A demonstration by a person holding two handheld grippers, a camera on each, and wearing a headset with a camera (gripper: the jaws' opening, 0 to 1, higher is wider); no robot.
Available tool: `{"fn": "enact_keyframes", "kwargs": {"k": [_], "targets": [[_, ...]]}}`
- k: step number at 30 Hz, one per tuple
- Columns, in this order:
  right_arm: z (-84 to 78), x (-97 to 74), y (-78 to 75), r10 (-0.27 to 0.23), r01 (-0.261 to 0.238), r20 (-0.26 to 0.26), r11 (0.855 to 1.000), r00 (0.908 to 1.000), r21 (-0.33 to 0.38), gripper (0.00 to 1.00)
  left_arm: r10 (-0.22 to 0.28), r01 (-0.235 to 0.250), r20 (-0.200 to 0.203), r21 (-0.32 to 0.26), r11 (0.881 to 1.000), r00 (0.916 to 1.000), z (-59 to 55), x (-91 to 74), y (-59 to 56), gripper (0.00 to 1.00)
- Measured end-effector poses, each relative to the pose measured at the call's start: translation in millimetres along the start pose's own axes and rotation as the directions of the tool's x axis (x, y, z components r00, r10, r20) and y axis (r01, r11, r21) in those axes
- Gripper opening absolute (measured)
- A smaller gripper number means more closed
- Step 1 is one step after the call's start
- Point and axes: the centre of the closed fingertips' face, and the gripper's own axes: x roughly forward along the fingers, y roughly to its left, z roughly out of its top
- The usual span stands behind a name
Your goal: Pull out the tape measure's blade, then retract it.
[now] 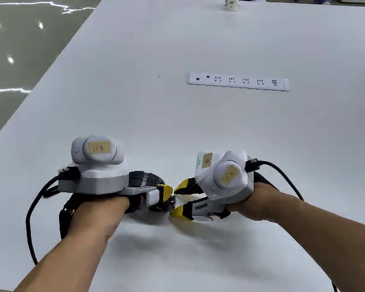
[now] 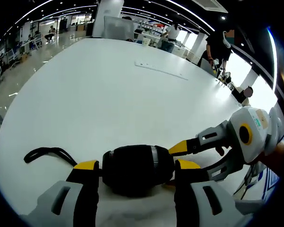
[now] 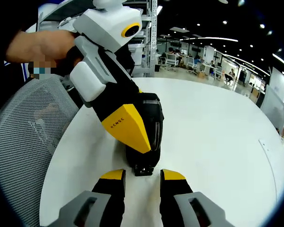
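In the head view most of the tape measure (image 1: 142,181) is covered by the left claw (image 1: 161,197), and its blade end is lost in the gap toward the right claw (image 1: 181,198). In the right gripper view one side of it is masked by the left claw's jaw. A small object (image 1: 231,5) on the table (image 1: 170,48) is cut off by the head view's top edge and cannot be identified.

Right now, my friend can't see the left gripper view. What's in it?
The left gripper clamps a black tape measure between its yellow-tipped jaws on a white table. The right gripper reaches in from the right, its yellow tips close to the tape measure. A black strap lies on the table to the left.
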Motion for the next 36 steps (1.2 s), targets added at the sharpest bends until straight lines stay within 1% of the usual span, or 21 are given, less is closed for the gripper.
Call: {"fn": "enact_keyframes", "kwargs": {"k": [3,7,9,10,12,14,17,18,22,26,30,33,36], "targets": [[1.8,-4.4,0.0,-0.004,0.004,0.002,1.000,1.0000,0.005,0.27,-0.006,0.006,0.006,0.010,1.000,1.0000,2.5,-4.5,0.7,0.61],[0.3,-10.1,3.2,0.000,0.000,-0.008,1.000,1.0000,0.005,0.31,-0.021,0.021,0.010,0.026,0.999,0.9997,2.4,-7.0,-1.5,0.64],[-1.3,-13.2,4.4,0.004,-0.004,-0.016,1.000,0.9999,0.016,0.35,-0.026,0.026,0.003,0.038,0.999,0.9997,0.8,-8.3,-2.5,0.67],[-1.8,-15.6,5.2,0.002,-0.002,-0.017,1.000,0.9999,0.016,0.37,-0.023,0.022,0.007,0.055,0.998,0.9997,0.9,-9.6,-2.0,0.67],[-3.4,-20.3,5.0,-0.005,0.005,-0.023,1.000,0.9997,0.028,0.38,-0.028,0.028,0.002,0.074,0.997,0.9996,-0.1,-11.3,-1.8,0.68],[-0.7,-26.0,3.1,-0.023,0.024,-0.010,0.998,0.9997,0.052,0.40,-0.049,0.048,0.006,0.093,0.994,0.9988,0.3,-12.8,-4.0,0.72],[2.4,-33.8,1.4,-0.039,0.039,0.002,0.998,0.9992,0.056,0.44,-0.055,0.055,0.000,0.126,0.991,0.9985,-1.1,-14.3,-3.4,0.75],[1.9,-36.6,0.1,-0.049,0.048,0.000,0.997,0.9988,0.059,0.46,-0.052,0.052,-0.004,0.129,0.990,0.9986,-2.5,-14.8,-2.5,0.75],[2.3,-46.2,0.1,-0.060,0.059,0.009,0.995,0.9982,0.075,0.48,-0.059,0.059,-0.008,0.149,0.987,0.9982,-6.9,-16.9,-0.6,0.78],[-0.7,-54.5,1.2,-0.074,0.073,0.010,0.994,0.9972,0.086,0.50,-0.065,0.065,-0.007,0.167,0.984,0.9978,-10.1,-20.5,1.4,0.81],[-6.0,-59.8,3.8,-0.082,0.081,0.006,0.991,0.9966,0.110,0.54,-0.078,0.076,0.003,0.178,0.981,0.9969,-10.6,-23.8,2.1,0.83],[-10.7,-64.4,5.8,-0.092,0.091,0.004,0.988,0.9957,0.126,0.55,-0.081,0.078,0.004,0.203,0.976,0.9967,-12.1,-25.7,4.0,0.85],[-14.8,-68.5,7.8,-0.101,0.099,0.003,0.984,0.9949,0.149,0.57,-0.087,0.083,0.008,0.204,0.975,0.9962,-13.7,-28.3,5.9,0.86]]}}
